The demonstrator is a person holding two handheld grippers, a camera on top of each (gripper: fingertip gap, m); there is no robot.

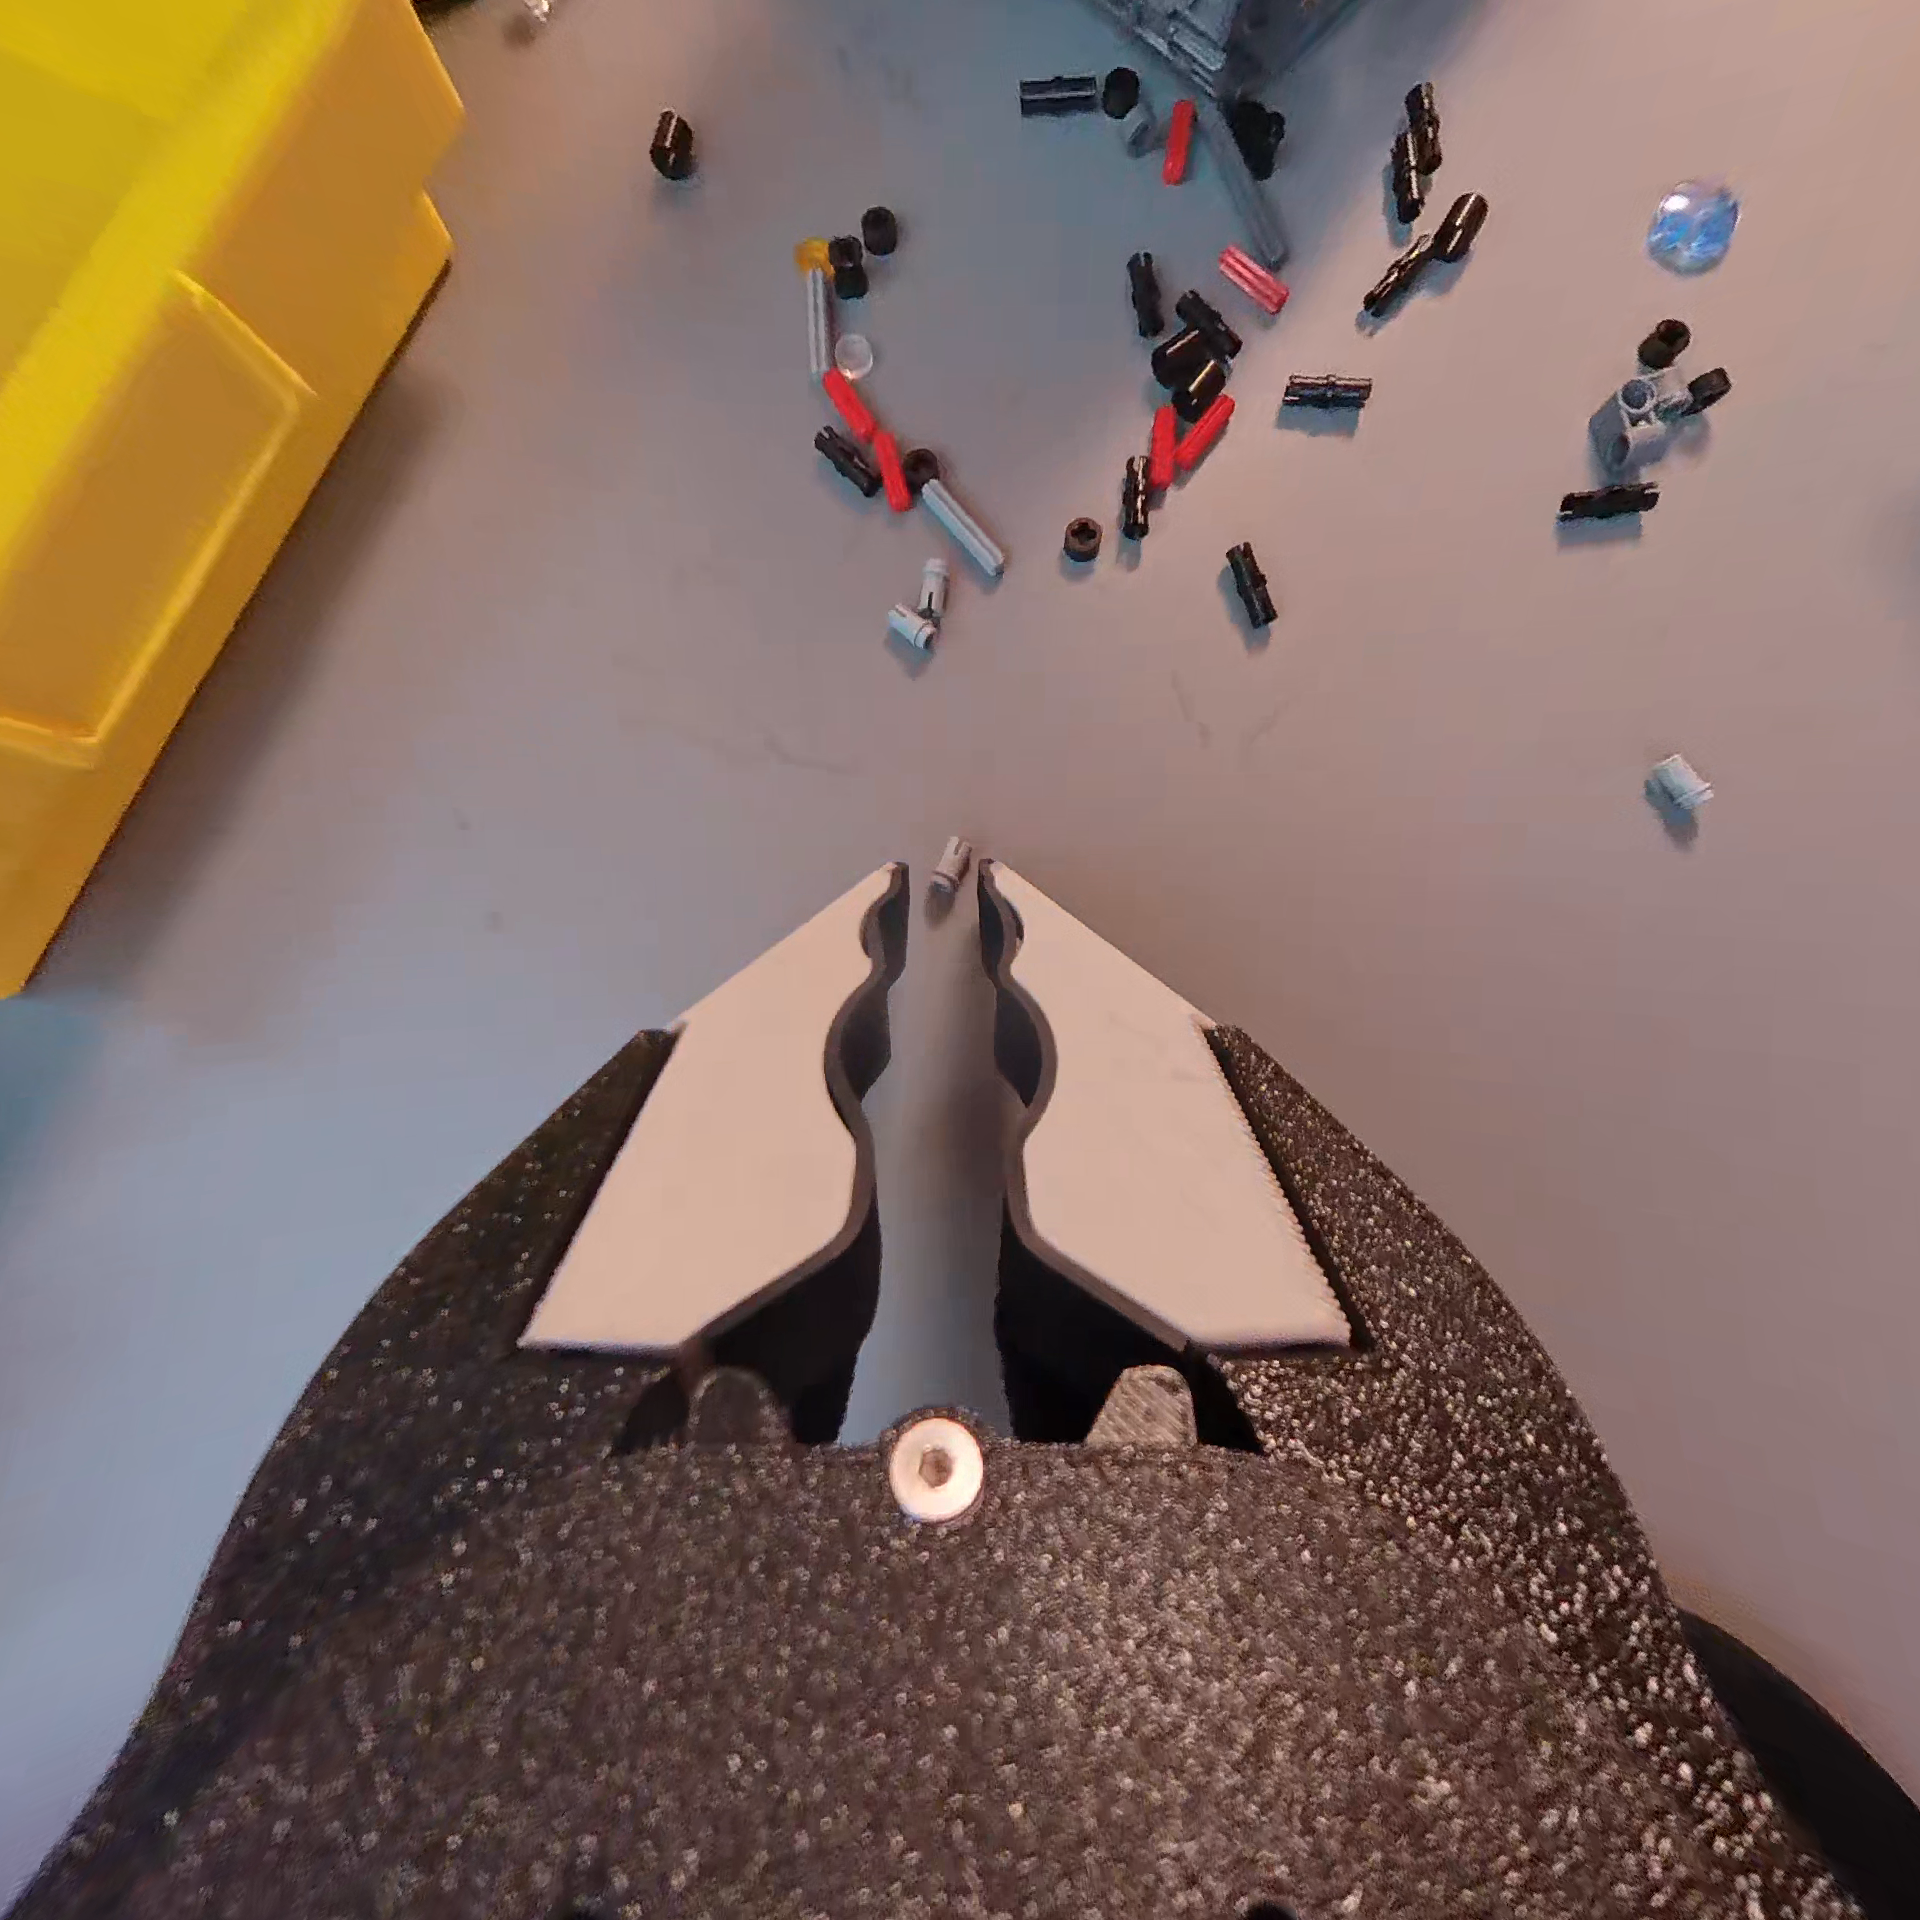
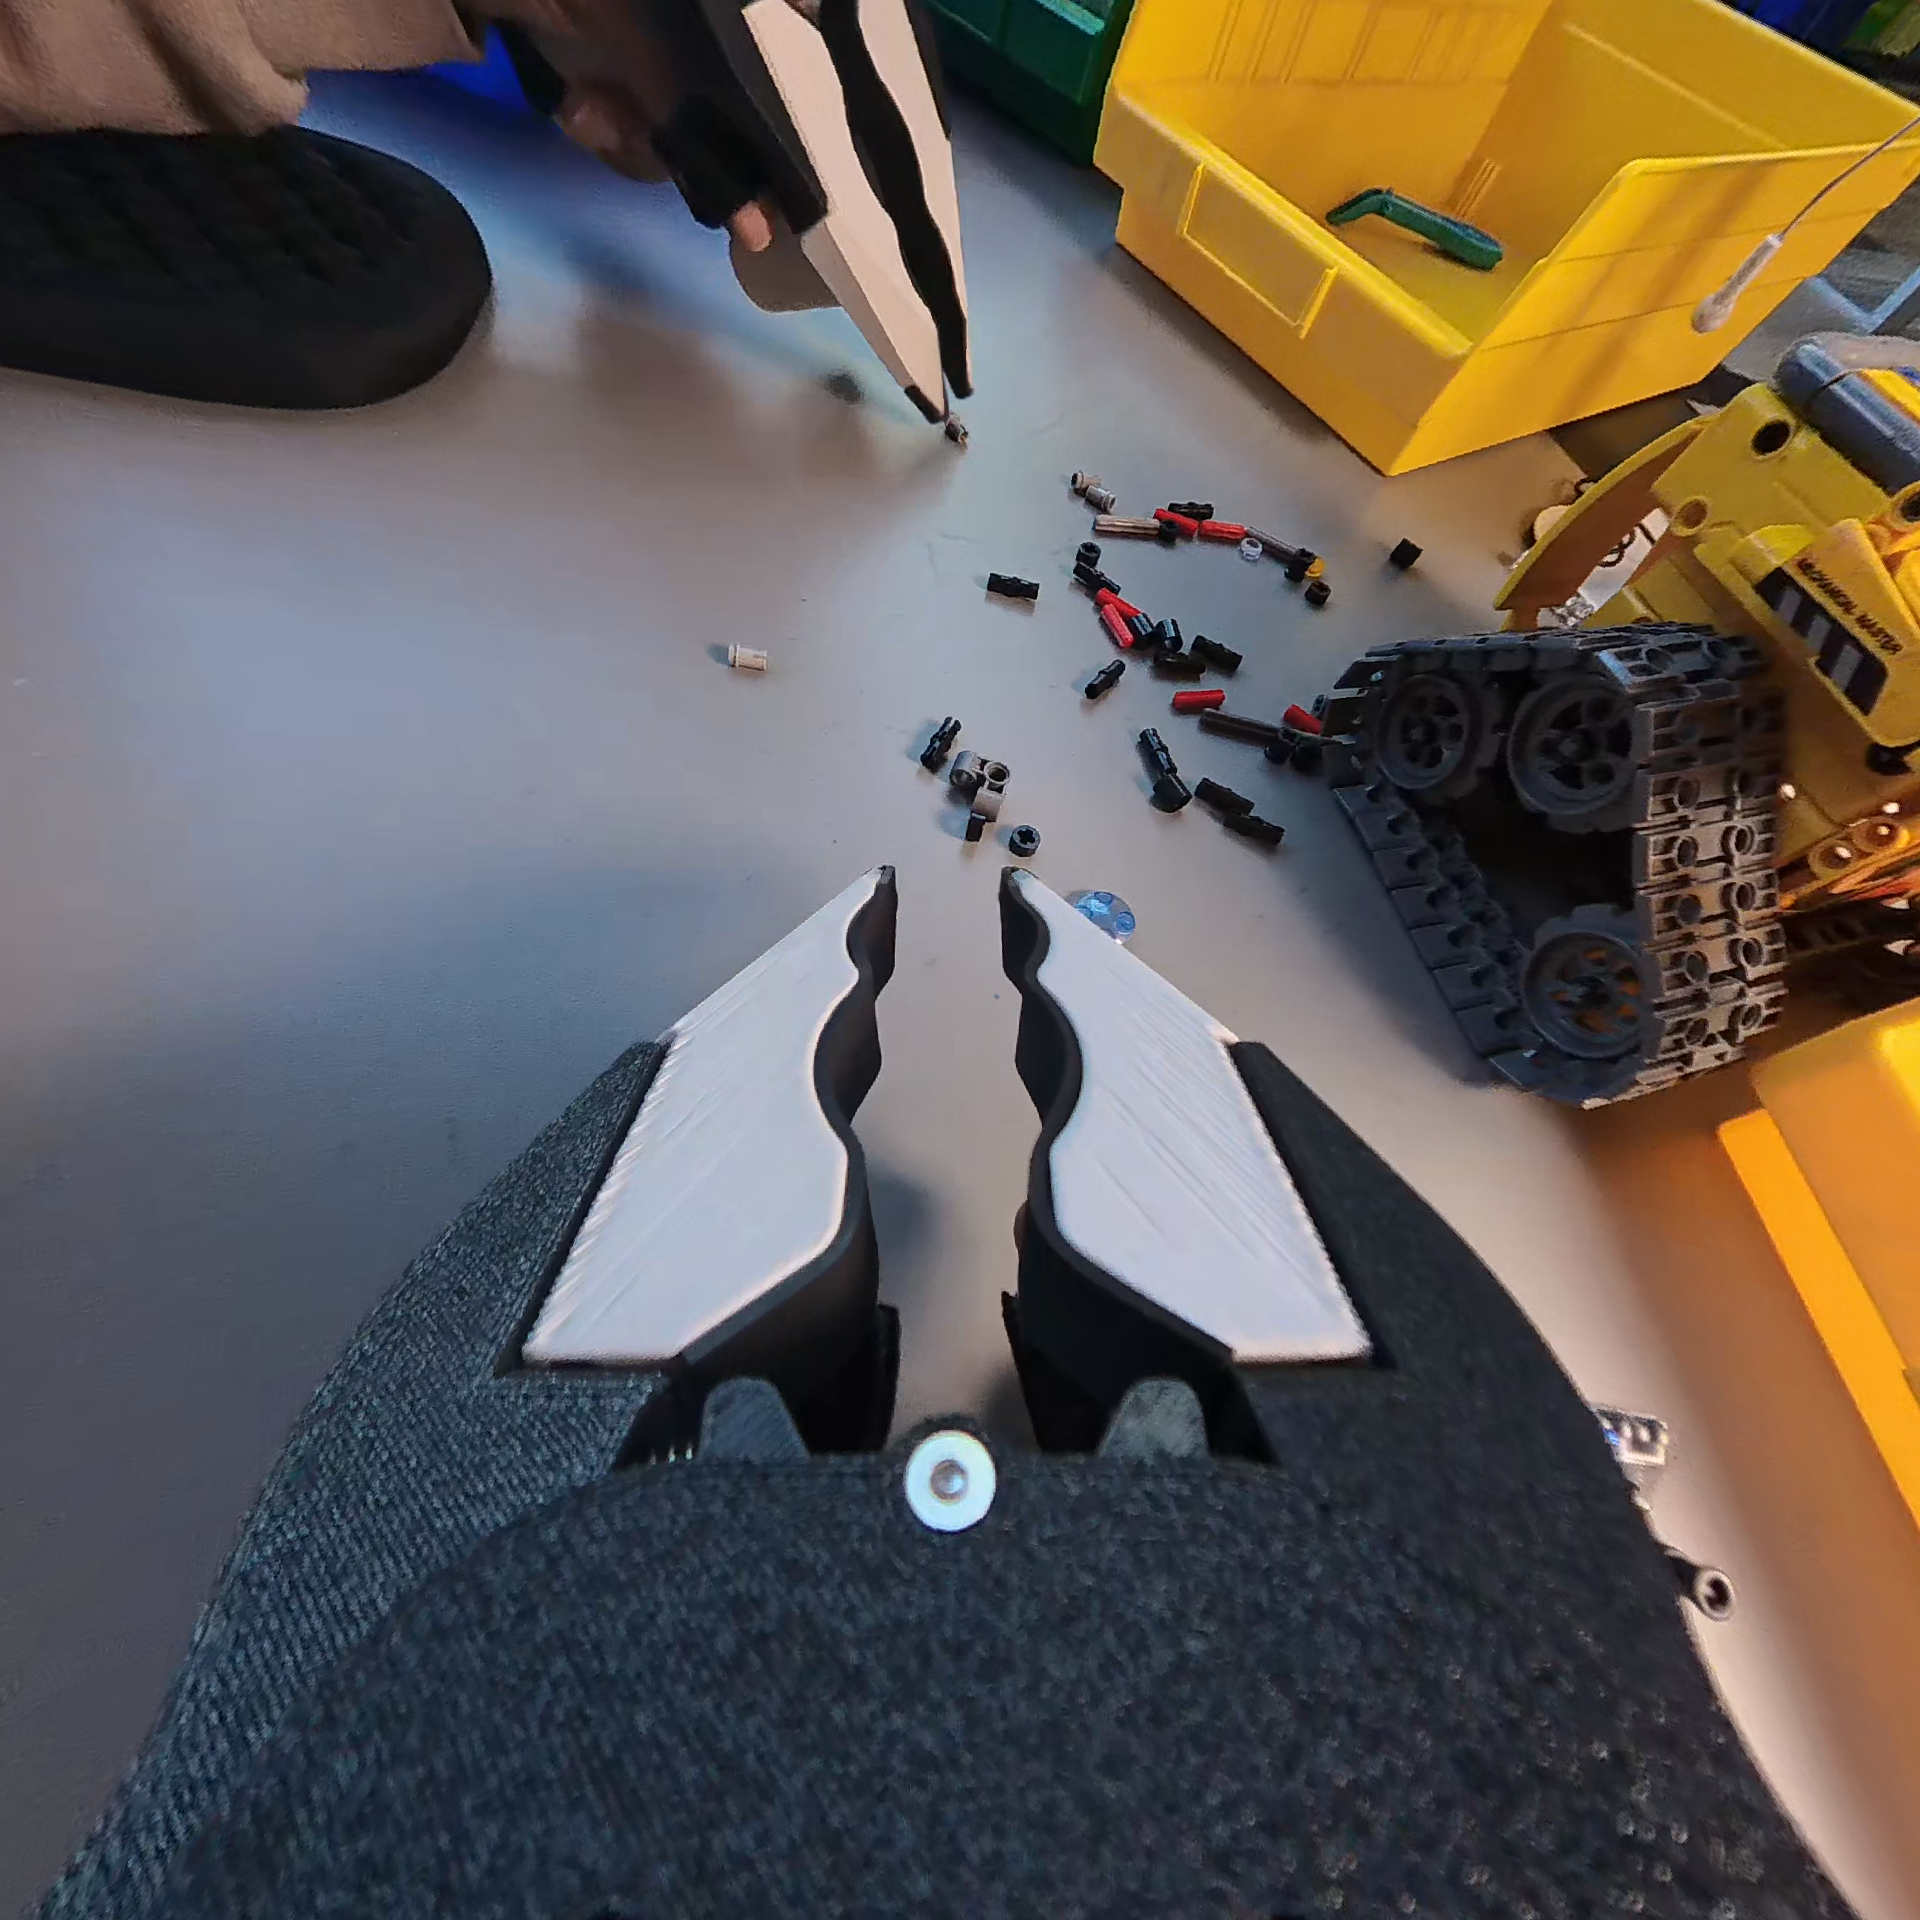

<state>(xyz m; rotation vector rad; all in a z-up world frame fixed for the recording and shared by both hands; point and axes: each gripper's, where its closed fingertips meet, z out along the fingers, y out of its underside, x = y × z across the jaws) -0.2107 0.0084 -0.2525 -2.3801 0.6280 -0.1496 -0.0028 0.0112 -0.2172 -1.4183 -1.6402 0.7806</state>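
Left gripper (image 1: 941,878) jaws narrowly parted around a small grey peg (image 1: 950,864), contact unclear. Right gripper (image 2: 945,881) jaws slightly apart, empty, near the toy bulldozer (image 2: 1621,831), which carries a printed label; a blue stud (image 2: 1103,914) sits beside its finger.

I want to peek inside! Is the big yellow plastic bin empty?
Not empty. The right wrist view shows a bent green plastic piece lying inside the big yellow plastic bin. Its near corner is hidden by the front wall.

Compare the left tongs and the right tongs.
The left tongs straddle a small grey peg, jaws narrowly apart; the right tongs are empty, jaws wider. The left sit away from the scattered pieces; the right sit beside a clear blue stud. Both have pale fingers.
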